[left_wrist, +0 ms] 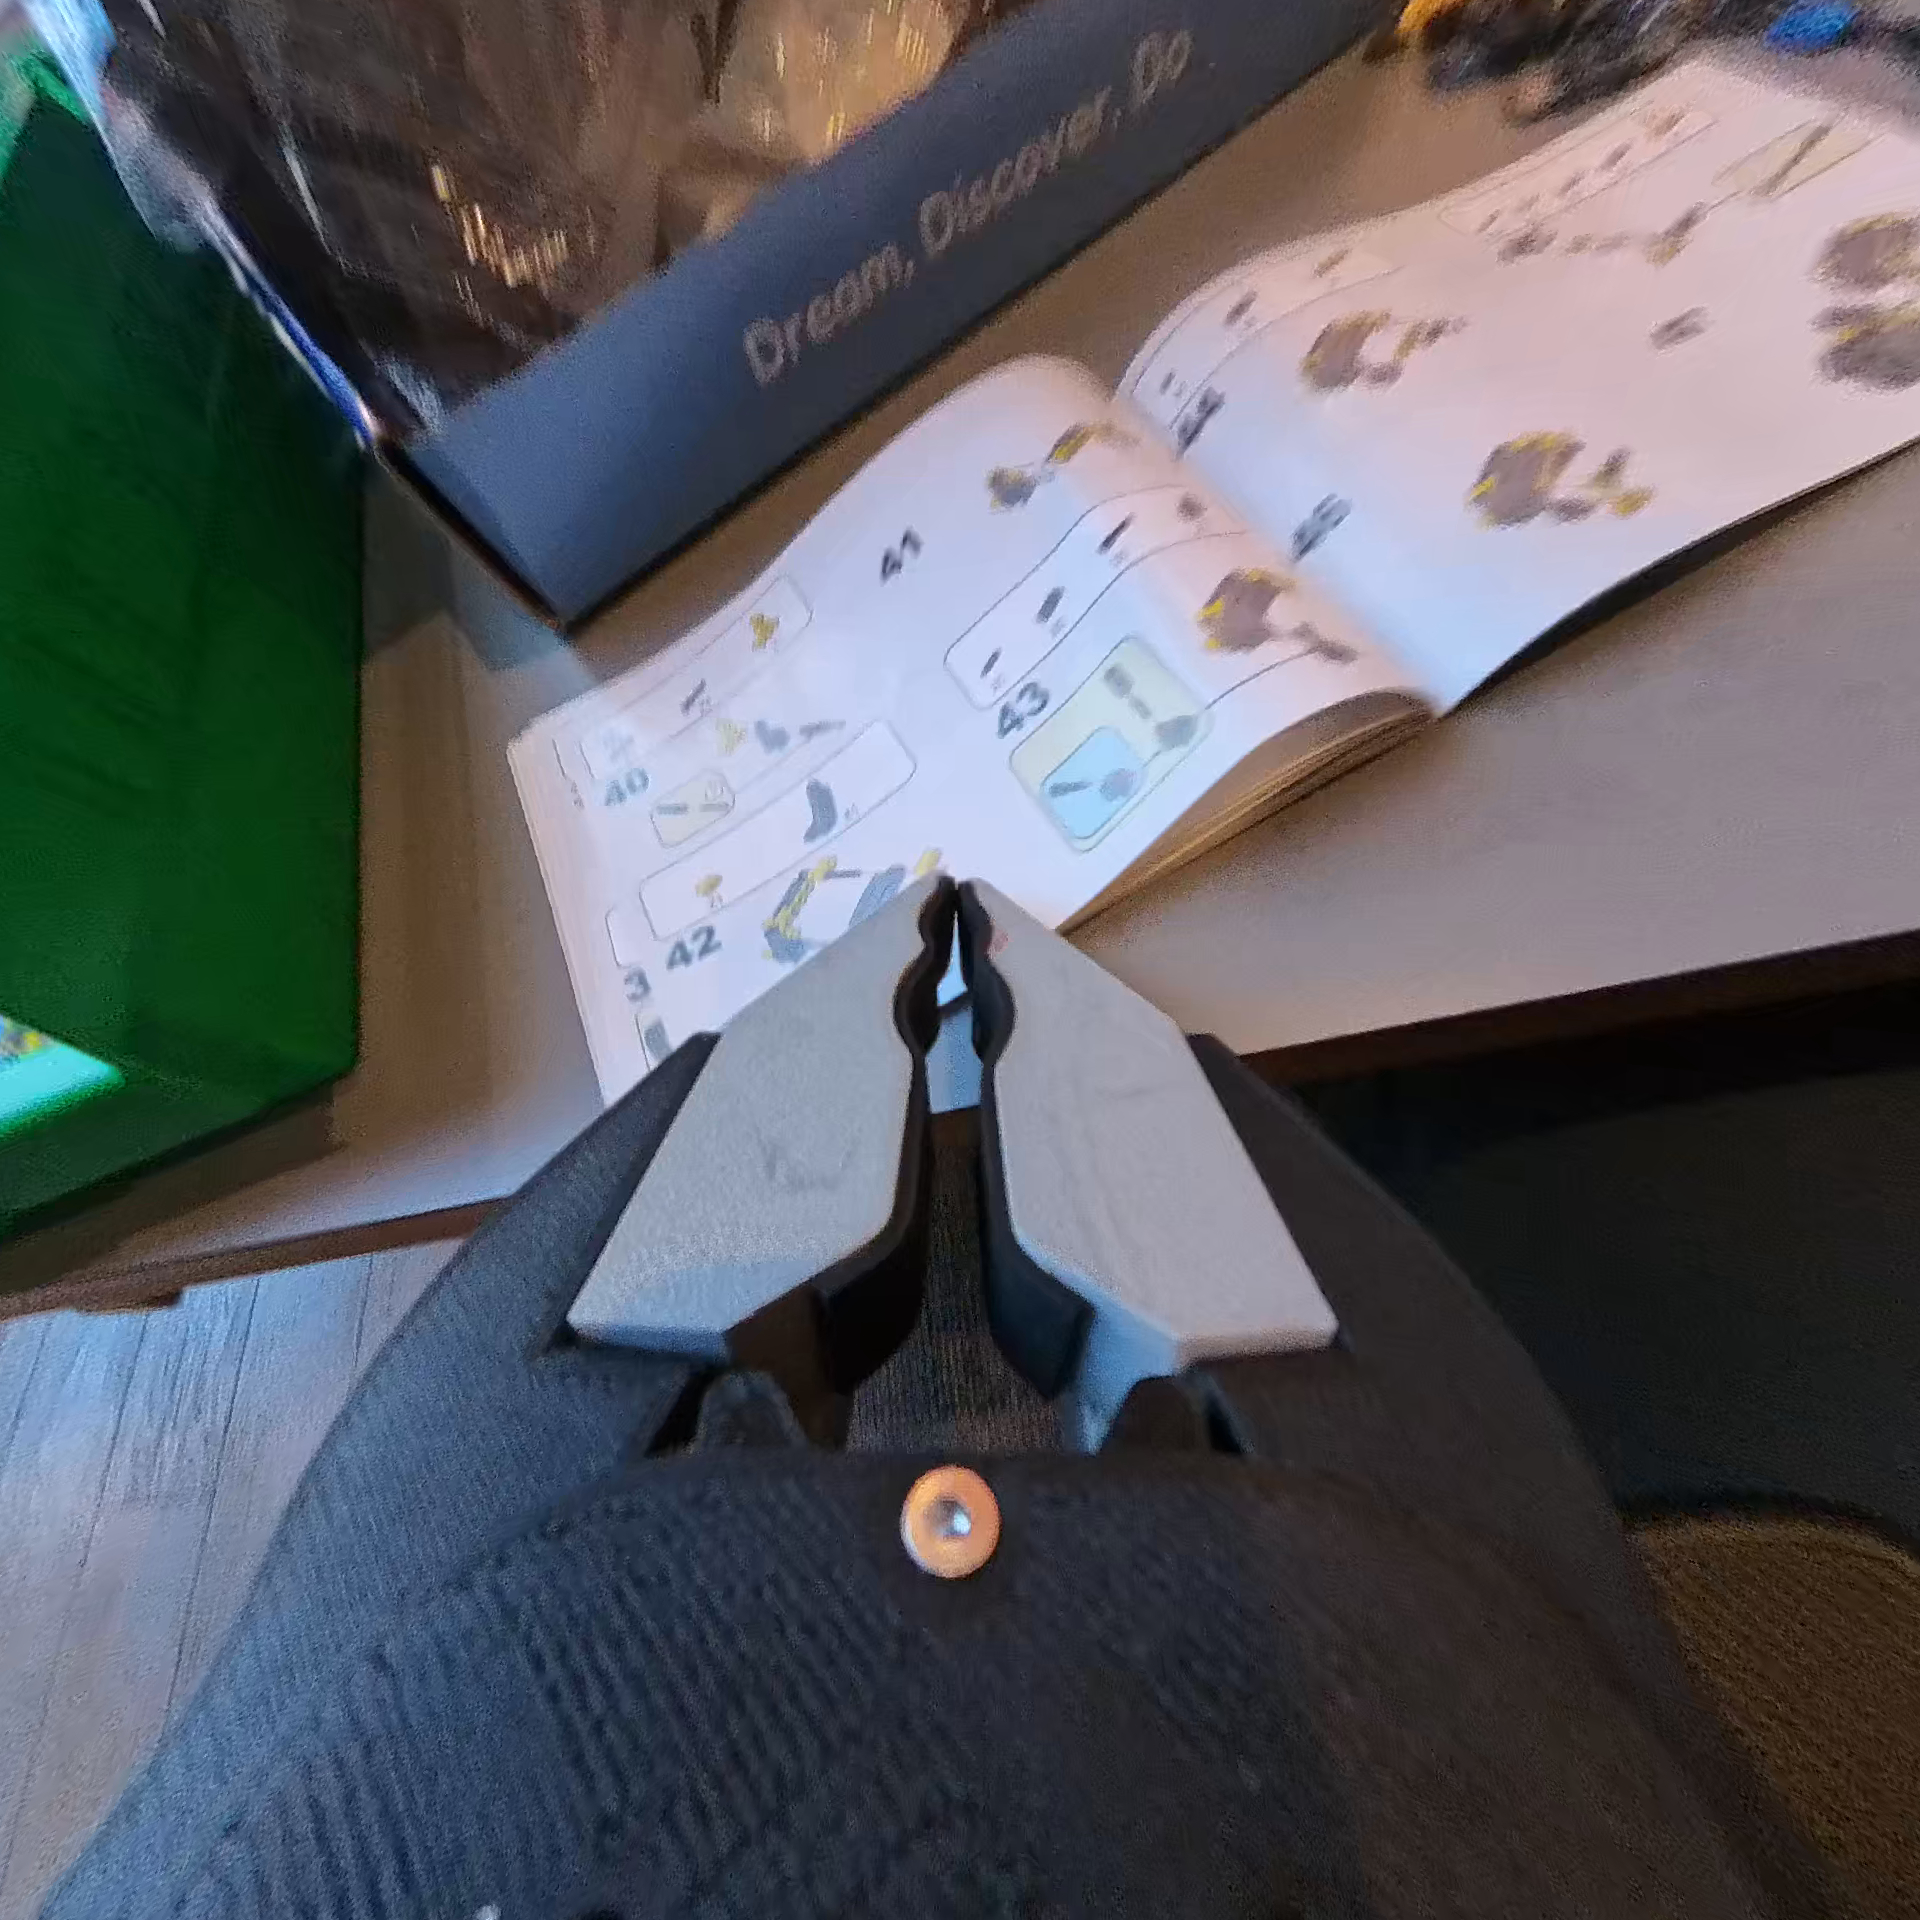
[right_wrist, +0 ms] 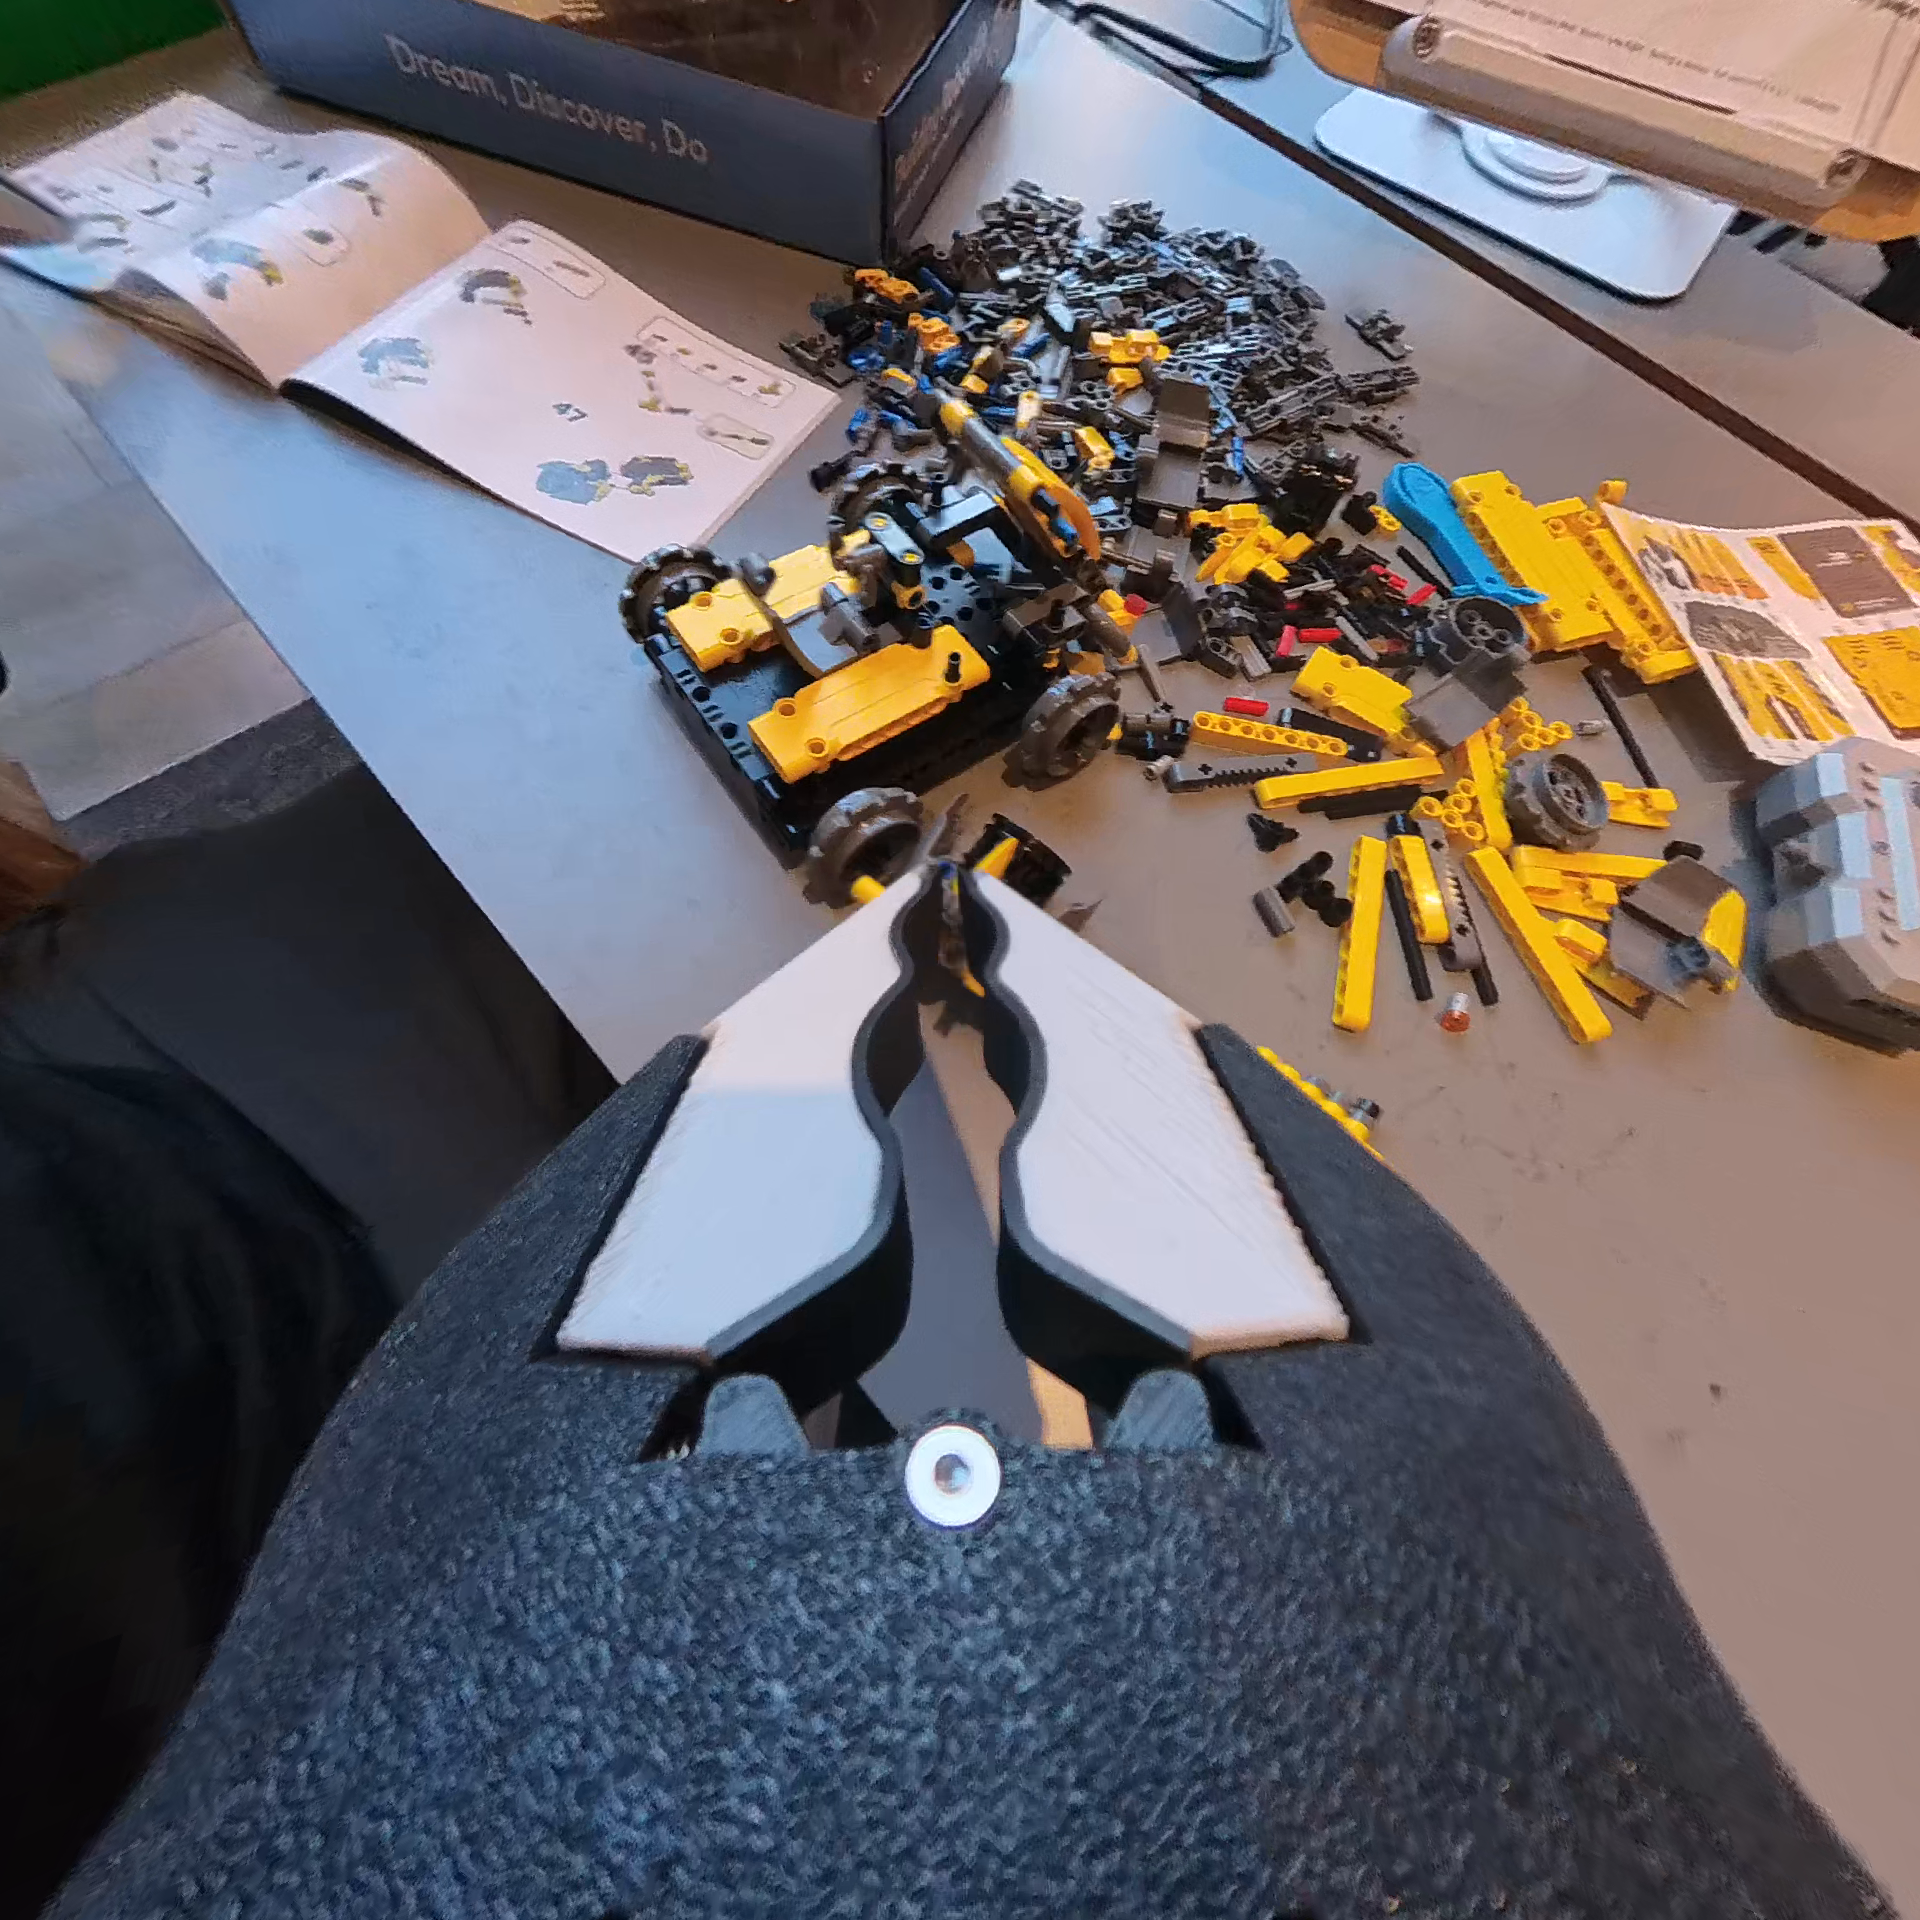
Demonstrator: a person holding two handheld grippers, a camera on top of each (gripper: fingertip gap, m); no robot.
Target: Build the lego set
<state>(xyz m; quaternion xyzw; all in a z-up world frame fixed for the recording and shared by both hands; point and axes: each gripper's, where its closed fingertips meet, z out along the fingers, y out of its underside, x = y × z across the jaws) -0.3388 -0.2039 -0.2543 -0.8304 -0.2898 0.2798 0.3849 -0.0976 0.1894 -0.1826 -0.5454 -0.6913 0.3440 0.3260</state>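
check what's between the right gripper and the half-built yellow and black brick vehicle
Nothing visible; the right gripper ends just short of the half-built yellow and black brick vehicle, at its near wheel.

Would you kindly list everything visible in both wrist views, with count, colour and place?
Instruction booklet: one, white, lying open on the table.
Box: one, dark blue-grey, behind the booklet.
Green box: one, far left in the left wrist view.
Partly built vehicle: one, yellow and black, by the loose parts.
Loose building pieces: many, yellow, grey, black, scattered to the vehicle's right.
Blue tool: one, among the pieces.
Sticker sheet: one, yellow and grey, right edge.
Table: one, grey.
Left gripper: shut, empty, over the booklet's corner.
Right gripper: shut on a small dark piece.
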